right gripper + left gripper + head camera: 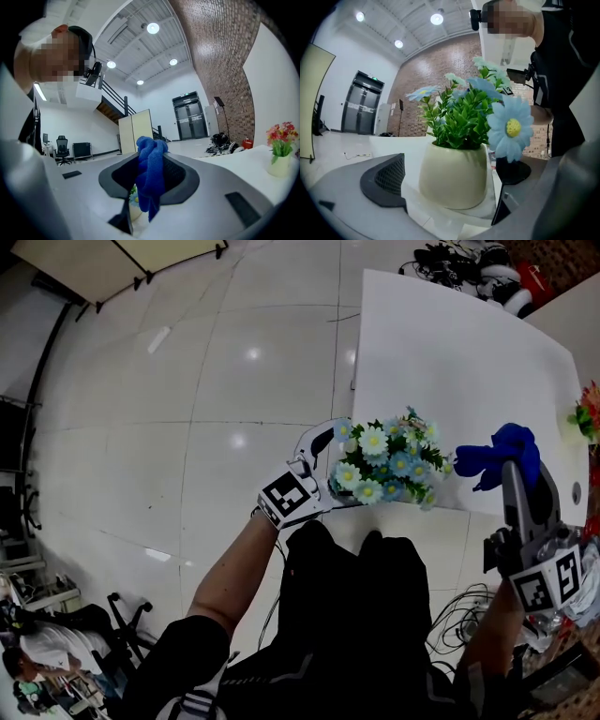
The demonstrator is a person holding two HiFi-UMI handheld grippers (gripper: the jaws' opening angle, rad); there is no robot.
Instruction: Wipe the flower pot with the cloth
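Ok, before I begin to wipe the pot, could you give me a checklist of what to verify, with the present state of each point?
1. Cloth held in right claw: ok, jaws shut on it.
2. Flower pot between the jaws of left claw: ok.
3. Left claw firm on the pot: not ok, jaws apart, gap at the left pad.
4. Cloth on the pot: not ok, it hangs beside the flowers.
5. Pot resting on the table: cannot tell.
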